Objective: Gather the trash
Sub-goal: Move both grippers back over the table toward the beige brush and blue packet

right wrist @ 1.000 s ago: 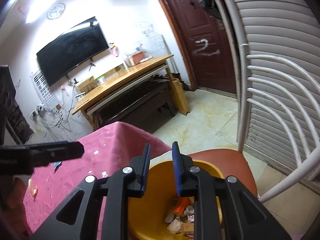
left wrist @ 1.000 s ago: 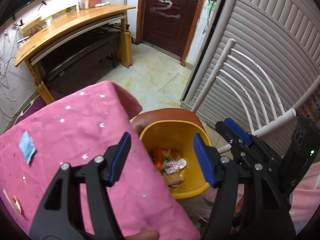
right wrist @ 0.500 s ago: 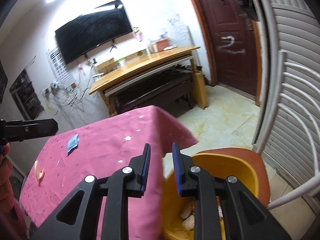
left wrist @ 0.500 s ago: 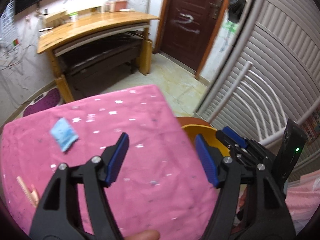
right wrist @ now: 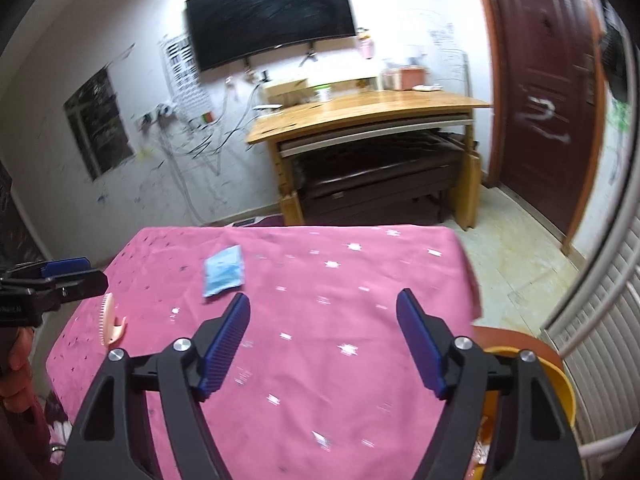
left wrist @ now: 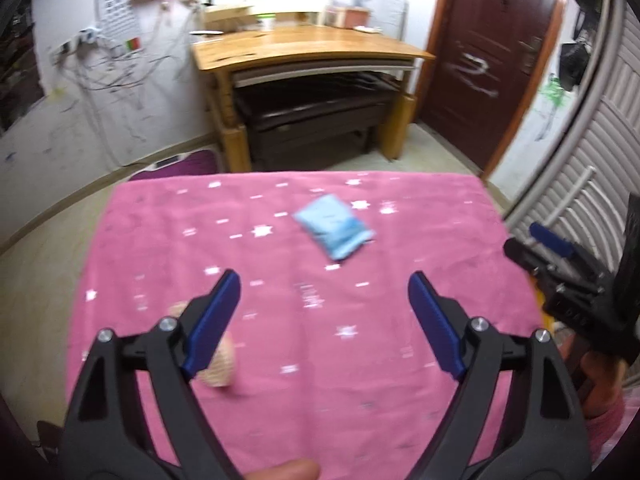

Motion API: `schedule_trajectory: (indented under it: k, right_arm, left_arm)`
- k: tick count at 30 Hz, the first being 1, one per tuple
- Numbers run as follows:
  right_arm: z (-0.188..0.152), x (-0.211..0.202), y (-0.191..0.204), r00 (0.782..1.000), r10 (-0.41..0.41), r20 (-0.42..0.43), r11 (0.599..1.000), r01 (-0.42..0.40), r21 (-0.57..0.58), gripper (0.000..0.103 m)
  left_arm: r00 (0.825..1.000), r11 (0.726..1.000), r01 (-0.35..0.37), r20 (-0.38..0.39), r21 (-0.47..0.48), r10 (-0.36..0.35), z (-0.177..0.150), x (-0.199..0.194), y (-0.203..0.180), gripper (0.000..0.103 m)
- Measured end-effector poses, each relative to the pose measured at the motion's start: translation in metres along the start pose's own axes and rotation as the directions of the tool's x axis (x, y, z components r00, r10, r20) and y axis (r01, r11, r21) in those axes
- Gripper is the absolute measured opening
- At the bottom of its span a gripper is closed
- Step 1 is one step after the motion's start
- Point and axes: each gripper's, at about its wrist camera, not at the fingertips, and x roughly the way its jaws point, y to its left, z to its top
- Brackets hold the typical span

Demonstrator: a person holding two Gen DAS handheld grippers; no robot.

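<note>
Both grippers have swung from above the yellow bin to above the pink cloth, and both sets of jaws have just been opening with nothing between them. Left gripper: released, empty. Right gripper: released, empty. Blue packet lies flat on the cloth, beyond both grippers. Pink comb-like piece lies near the cloth's left edge. Bin stands off the cloth's right near corner, trash inside.
</note>
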Motion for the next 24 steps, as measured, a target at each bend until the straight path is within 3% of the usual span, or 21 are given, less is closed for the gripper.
schedule_trajectory:
  k: [11, 24]
  right_arm:
    - [0.027, 0.074, 0.076, 0.991, 0.047, -0.124, 0.989, -0.063, -0.131, 0.074]
    - [0.027, 0.137, 0.105, 0.971, 0.036, -0.235, 0.977, -0.083, -0.195, 0.074]
  left_arm:
    - [0.995, 0.996, -0.069, -0.074, -0.061, 0.065, -0.030, 0.004, 0.072, 0.082]
    - [0.990, 0.991, -0.068, -0.130, -0.115, 0.053, -0.043, 0.030, 0.097, 0.082]
